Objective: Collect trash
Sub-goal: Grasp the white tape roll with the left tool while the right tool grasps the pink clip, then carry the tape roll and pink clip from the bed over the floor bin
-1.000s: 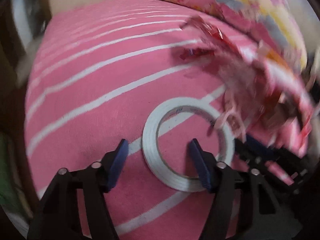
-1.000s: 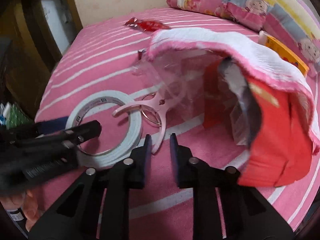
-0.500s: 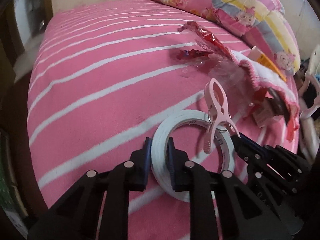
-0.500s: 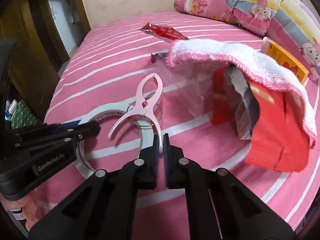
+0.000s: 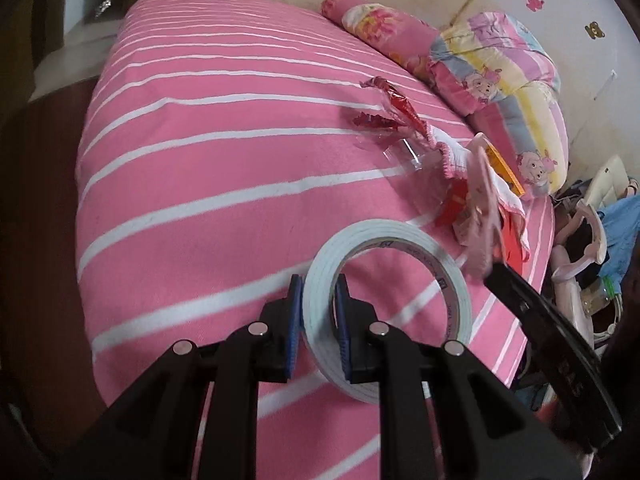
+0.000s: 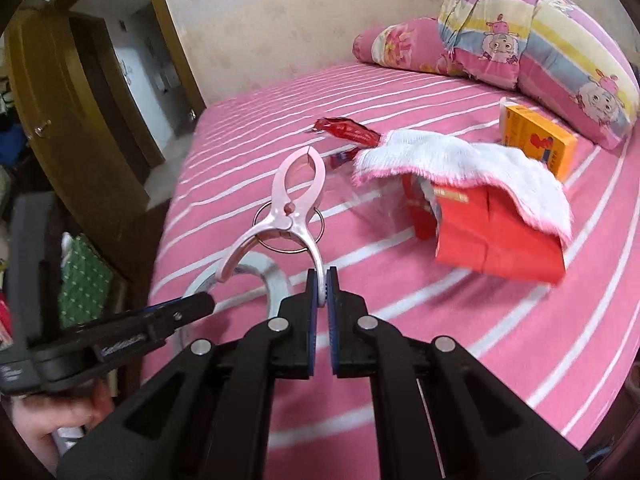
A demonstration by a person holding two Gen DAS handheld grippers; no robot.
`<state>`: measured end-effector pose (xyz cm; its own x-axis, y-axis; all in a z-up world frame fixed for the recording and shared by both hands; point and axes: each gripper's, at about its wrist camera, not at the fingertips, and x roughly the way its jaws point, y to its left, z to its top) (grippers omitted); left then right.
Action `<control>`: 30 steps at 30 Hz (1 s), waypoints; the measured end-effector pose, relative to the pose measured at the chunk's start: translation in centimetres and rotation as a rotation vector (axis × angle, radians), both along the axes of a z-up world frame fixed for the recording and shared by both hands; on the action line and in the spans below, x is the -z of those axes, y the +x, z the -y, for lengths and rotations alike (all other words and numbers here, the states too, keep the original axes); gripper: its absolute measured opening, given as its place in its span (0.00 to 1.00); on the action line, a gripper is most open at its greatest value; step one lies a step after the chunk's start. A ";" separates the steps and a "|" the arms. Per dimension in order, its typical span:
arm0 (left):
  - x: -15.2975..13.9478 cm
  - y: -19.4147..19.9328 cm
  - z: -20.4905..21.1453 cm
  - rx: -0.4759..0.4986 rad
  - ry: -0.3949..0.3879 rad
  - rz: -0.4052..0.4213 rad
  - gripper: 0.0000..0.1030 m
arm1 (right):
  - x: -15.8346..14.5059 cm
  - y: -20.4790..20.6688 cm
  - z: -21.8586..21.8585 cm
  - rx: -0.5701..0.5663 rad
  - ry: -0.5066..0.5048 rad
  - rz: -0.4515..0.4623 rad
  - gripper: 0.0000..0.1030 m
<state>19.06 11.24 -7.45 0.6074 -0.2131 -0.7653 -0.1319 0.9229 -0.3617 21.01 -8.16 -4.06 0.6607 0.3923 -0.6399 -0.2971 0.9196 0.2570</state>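
Your left gripper [image 5: 318,312] clamps the white tape roll [image 5: 400,264]; your right gripper [image 6: 322,300] pinches a pink clothes peg [image 6: 294,204] above the bed [image 6: 440,340].

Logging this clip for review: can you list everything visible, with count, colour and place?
tape roll: 1, white, held off the bed
clothes peg: 1, pale pink, held by one handle
bed sheet: 1, pink with white stripes
red wrapper: 1, mid-bed
towel: 1, white with pink edge, draped over red carton
red carton: 1
orange box: 1, near pillows
pillows: 2, cartoon print, headboard end
left tool: shut on tape roll
right tool: shut on clothes peg
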 end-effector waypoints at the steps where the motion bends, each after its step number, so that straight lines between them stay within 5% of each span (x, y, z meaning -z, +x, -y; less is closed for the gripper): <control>1: 0.0 -0.5 0.0 -0.006 -0.007 0.001 0.15 | -0.2 -0.7 0.0 -0.001 0.007 -0.001 0.05; 18: -3.7 -10.7 2.6 -0.010 -0.015 0.143 0.15 | -5.4 -13.4 3.1 -0.016 0.082 0.154 0.05; 30: -10.1 -18.4 6.5 0.033 -0.101 0.309 0.15 | -9.3 -22.2 10.3 0.102 0.165 0.207 0.05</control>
